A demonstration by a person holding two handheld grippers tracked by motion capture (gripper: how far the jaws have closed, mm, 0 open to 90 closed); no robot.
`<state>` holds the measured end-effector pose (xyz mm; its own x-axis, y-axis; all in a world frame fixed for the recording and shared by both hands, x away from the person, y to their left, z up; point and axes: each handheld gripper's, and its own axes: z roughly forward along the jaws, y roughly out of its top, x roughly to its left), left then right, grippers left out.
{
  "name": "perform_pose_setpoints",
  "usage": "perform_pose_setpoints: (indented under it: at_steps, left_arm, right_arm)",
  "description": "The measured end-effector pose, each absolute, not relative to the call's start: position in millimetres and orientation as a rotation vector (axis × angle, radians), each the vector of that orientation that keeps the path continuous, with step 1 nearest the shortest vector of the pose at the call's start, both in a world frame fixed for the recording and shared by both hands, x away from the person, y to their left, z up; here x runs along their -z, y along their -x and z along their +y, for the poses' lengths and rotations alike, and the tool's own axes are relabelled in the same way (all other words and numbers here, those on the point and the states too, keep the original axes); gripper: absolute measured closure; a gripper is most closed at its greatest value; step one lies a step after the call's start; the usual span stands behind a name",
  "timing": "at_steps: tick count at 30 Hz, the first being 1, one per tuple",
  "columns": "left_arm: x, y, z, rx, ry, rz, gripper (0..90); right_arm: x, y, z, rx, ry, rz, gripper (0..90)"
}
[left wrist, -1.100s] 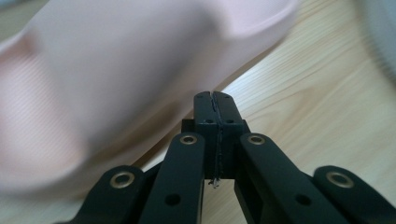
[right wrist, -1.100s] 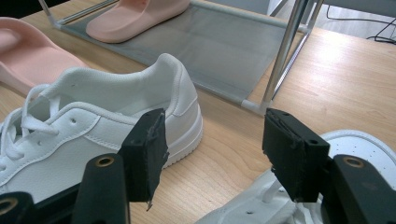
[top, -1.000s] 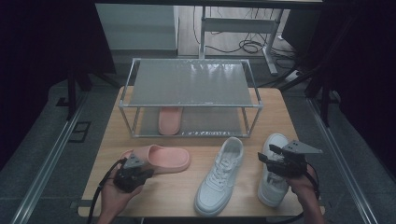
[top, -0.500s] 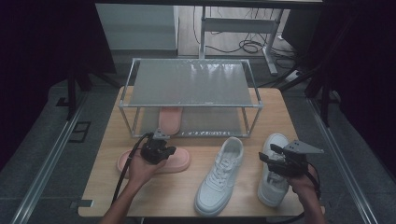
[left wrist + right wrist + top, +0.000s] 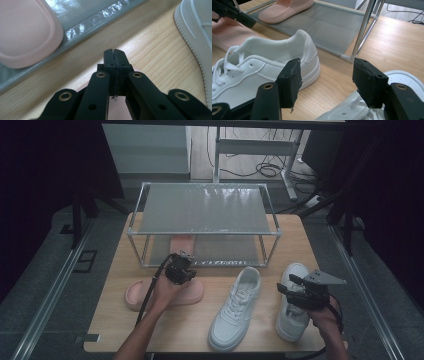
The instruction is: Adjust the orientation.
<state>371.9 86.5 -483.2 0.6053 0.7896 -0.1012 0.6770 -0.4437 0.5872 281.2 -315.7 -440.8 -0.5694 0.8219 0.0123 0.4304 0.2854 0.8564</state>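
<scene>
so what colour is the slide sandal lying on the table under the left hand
Pale pink foam slide sandal, clearest in the high view.

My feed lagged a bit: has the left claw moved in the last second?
Yes. The left claw went from the table's near left edge up and right, over the pink slide, toward the rack.

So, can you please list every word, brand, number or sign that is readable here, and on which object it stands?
There are none: no readable text on the white sneakers, the pink slides, the shoe rack or the grippers.
</scene>
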Motion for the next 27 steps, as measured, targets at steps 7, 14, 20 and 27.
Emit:
perform_pose_setpoints:
  at_steps: [7, 14, 20, 27]
  left_arm:
    - [494, -379, 79, -0.226, -2.259, 1.196, 90.0]
    - [500, -385, 78, -0.224, -2.264, 1.241, 90.0]
    - [502, -384, 78, -0.219, -2.273, 1.245, 90.0]
    - [502, -373, 78, -0.209, -2.286, 1.214, 90.0]
  right_arm:
    - [440, -281, -317, -1.211, -1.124, 2.122, 40.3]
    - [440, -281, -317, -1.211, -1.124, 2.121, 40.3]
    - [440, -281, -318, -1.21, -1.125, 2.121, 40.3]
    - [438, -280, -319, -1.214, -1.121, 2.114, 40.3]
